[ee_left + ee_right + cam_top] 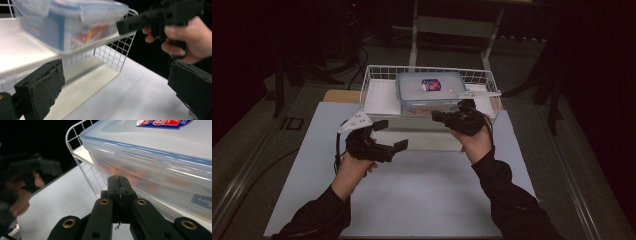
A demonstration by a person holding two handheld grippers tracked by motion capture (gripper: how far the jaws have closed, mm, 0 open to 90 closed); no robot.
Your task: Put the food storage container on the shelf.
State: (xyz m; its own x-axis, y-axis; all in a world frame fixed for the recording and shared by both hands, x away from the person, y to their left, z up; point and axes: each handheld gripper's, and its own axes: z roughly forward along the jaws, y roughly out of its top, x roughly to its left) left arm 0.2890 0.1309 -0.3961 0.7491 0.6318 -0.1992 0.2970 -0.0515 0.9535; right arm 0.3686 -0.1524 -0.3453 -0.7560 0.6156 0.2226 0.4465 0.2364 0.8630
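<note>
A clear plastic box (430, 91) with a blue-sealed lid and a red and blue label sits in a white wire basket (368, 80) at the table's far side; colourful contents show through its wall (87, 35). My left gripper (390, 135) hovers in front of the basket's left part, open, its jaws wide apart with nothing between them (116, 92). My right gripper (438, 116) is shut, empty, its tip (119, 185) just below the box's front lid clip (150, 161). Whether it touches the box I cannot tell.
The basket stands raised over a lower white shelf board (85, 82) on a white table mat (412, 195). A wooden strip (341, 96) lies left of the basket. Dark floor, cables and a metal frame (452, 25) lie beyond the table.
</note>
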